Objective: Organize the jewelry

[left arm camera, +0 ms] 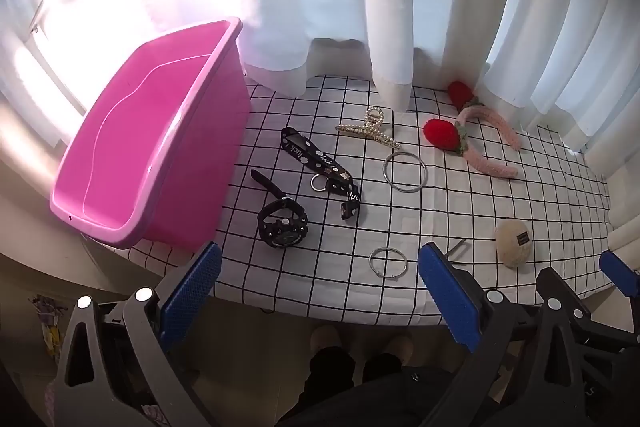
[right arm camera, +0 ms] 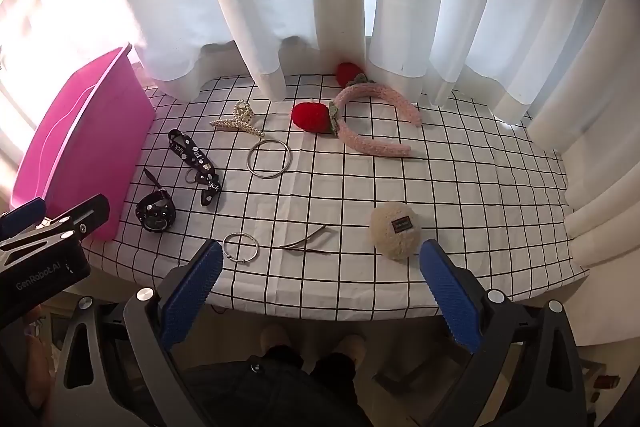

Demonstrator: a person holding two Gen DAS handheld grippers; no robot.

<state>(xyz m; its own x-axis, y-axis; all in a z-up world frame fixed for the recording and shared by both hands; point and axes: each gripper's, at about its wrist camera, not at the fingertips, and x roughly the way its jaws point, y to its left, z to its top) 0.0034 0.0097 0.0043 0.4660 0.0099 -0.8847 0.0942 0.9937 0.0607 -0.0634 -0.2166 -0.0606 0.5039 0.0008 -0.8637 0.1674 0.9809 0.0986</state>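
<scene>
Left gripper (left arm camera: 320, 281) fingers spread wide, small silver ring (left arm camera: 388, 262) lay between them on table (left arm camera: 500, 203), right gripper (right arm camera: 322, 273) likewise wide, hairpin (right arm camera: 308, 242) just ahead.

Looks like a room at home: long white curtains (right arm camera: 360, 7) by a sunny window, checked cloth (right arm camera: 440, 195) on a table.

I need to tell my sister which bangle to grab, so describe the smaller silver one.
Start at the pink bin on the checked cloth. Right of the black watch, near the front edge, lies the small silver bangle. Unlike the larger ring farther back, it has a clasp.
</scene>
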